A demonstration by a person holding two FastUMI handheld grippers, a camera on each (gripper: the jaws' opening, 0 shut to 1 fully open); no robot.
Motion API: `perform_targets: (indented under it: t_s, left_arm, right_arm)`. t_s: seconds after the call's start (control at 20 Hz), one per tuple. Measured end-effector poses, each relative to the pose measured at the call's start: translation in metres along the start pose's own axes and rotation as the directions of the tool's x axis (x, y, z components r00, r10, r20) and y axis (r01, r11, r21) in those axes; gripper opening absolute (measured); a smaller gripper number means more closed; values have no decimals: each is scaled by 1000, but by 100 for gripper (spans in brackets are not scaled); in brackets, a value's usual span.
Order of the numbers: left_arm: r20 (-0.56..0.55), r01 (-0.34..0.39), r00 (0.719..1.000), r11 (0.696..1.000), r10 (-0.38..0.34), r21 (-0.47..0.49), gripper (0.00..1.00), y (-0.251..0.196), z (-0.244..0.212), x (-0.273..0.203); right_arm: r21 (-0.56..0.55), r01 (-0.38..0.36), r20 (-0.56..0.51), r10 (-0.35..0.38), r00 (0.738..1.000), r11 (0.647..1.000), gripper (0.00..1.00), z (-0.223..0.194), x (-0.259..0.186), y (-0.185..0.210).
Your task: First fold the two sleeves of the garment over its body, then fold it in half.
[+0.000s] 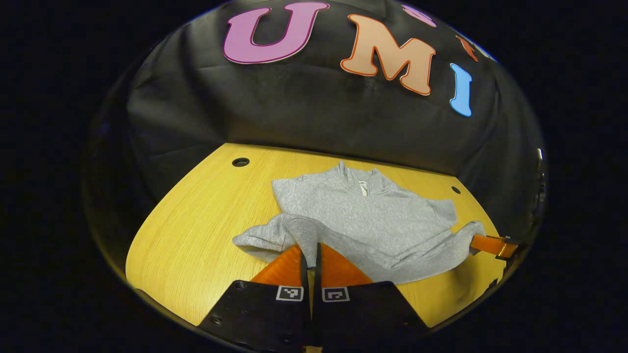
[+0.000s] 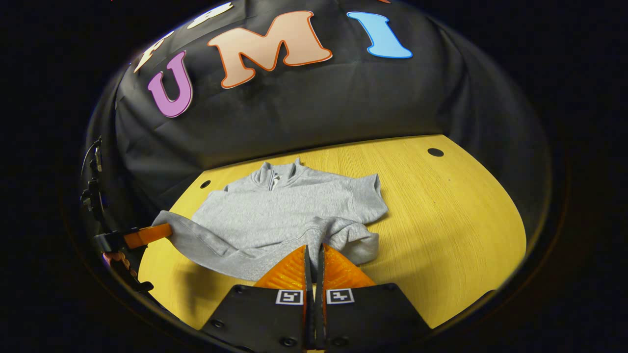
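Your left tongs (image 1: 310, 252) are closed on a cuff of the grey garment (image 1: 363, 215), which lies on the yellow counter (image 1: 196, 230) with its collar toward the wall. In the right gripper view, your right tongs (image 2: 314, 255) pinch the other cuff, and the left tongs appear far left, gripping the garment's edge.

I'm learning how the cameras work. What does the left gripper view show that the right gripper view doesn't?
Left gripper view: the left gripper close up, pinching one ribbed cuff. Right gripper view: the right gripper close up, pinching the other cuff. Both: the grey sweatshirt and yellow table, with the other gripper far off.
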State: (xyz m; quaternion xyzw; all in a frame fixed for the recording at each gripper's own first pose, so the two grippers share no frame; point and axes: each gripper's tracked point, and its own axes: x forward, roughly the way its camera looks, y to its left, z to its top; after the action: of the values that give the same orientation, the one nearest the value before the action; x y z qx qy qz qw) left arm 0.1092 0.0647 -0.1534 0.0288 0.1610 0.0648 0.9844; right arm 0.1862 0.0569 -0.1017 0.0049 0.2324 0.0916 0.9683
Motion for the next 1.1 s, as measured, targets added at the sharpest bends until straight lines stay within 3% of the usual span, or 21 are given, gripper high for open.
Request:
perform_targets:
  t_s: [0.25, 0.55, 0.75, 0.85, 0.9, 0.95, 1.0, 1.05, 1.1]
  left_arm:
    - [-12, -13, 1000, 1000, 12, -2, 0, -2, 23, 30]
    - [-102, -62, 992, 996, 69, 65, 0, 3, 5, 81]
    - [-107, -81, 990, 995, 87, 63, 8, 8, 0, 103]
    - [-103, -72, 992, 996, 77, 56, 13, 8, 1, 104]
    - [-98, -65, 993, 997, 69, 47, 16, 8, 2, 104]
    - [-83, -60, 995, 998, 63, 35, 29, 6, 6, 101]
    - [-59, -67, 996, 997, 68, 27, 40, 6, 12, 99]
    - [-20, -91, 996, 995, 91, 31, 60, 11, 21, 97]
    - [10, -108, 994, 994, 108, 36, 79, 15, 30, 93]
  right_arm:
    - [-7, 12, -6, -12, 1000, 1000, 1, 25, 29, -3]
    - [39, 5, -124, -1, 992, 999, 3, 9, 74, -8]
    - [77, -35, -153, 47, 987, 996, 8, 3, 91, -9]
    - [70, -26, -115, 34, 993, 997, 24, 12, 93, -16]
    - [69, -27, -89, 34, 995, 997, 38, 20, 93, -17]
    - [69, -34, -70, 39, 997, 997, 47, 25, 89, -16]
    - [69, -44, -51, 47, 998, 997, 64, 29, 90, -16]
    - [65, -44, -35, 46, 998, 997, 72, 33, 89, -16]
    - [56, -40, -14, 41, 999, 998, 88, 38, 86, -19]
